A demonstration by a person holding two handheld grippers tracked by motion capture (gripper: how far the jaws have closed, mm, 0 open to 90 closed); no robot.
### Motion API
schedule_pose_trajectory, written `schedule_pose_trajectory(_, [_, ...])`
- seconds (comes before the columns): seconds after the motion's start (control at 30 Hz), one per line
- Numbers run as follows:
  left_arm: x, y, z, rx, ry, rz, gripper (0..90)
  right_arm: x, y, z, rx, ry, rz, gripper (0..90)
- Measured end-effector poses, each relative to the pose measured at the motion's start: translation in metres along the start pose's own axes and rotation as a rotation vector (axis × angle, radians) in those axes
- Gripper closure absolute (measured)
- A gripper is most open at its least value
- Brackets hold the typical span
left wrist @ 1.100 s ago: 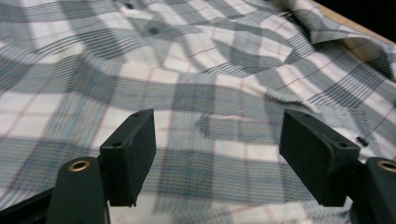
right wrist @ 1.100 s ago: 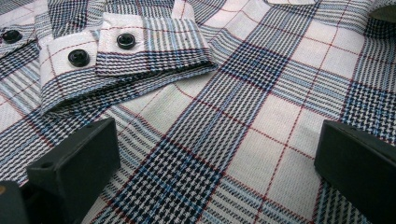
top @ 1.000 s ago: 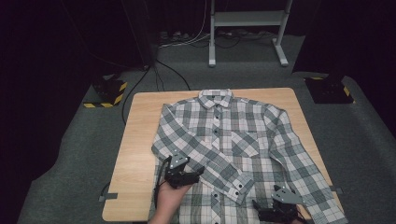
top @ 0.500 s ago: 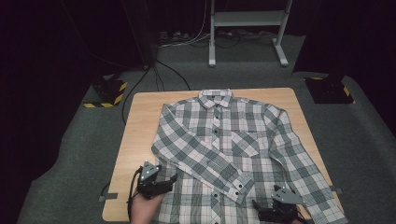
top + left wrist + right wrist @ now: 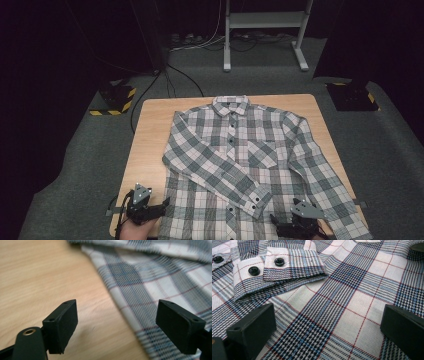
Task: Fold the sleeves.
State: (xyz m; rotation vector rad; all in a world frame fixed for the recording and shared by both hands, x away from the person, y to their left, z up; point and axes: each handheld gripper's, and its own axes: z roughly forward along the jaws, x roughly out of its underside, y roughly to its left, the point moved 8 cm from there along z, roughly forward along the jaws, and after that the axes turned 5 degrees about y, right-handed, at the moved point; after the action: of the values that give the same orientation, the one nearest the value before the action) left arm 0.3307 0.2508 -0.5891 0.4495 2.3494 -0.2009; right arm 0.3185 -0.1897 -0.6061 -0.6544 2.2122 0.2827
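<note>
Two grippers at table's (image 5: 150,130) near edge | left gripper (image 5: 161,208) jaws just opening, nothing between, beside shirt (image 5: 240,160) hem | right gripper (image 5: 328,332) released, over shirt near cuff (image 5: 274,270)

- the left gripper (image 5: 116,322) looks down along its two black jaws, which stand wide apart and have just been opening.
- nothing lies between the pads (image 5: 62,325); they press on nothing.
- below is the light wooden table (image 5: 42,277).
- the checked shirt (image 5: 160,282) lies on it, its edge running from the top down to the lower right.
- the right-hand jaw hangs over the cloth, the left-hand jaw over bare wood.
</note>
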Motion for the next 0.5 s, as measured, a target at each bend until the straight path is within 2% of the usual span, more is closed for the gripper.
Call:
schedule_pose_trajectory(0.1, [0.008,0.0016,0.0052,-0.015,0.045,0.012,16.6,0.0,0.0,0.0,0.0,0.0,0.0,0.0])
schedule_pose_trajectory(0.23, [0.0091,0.0013,0.0055,-0.014,0.045,0.007,14.5,0.0001,0.0001,-0.0001,0.0,0.0,0.002,0.0])
schedule_pose_trajectory(0.4, [0.0103,0.0017,0.0079,-0.024,0.043,-0.004,5.9,0.0,0.0001,-0.0001,0.001,0.001,0.001,0.0])
schedule_pose_trajectory(0.5, [0.0107,0.0021,0.0084,-0.027,0.046,-0.012,3.8,-0.0001,0.0002,-0.0001,0.002,0.003,0.002,0.0])
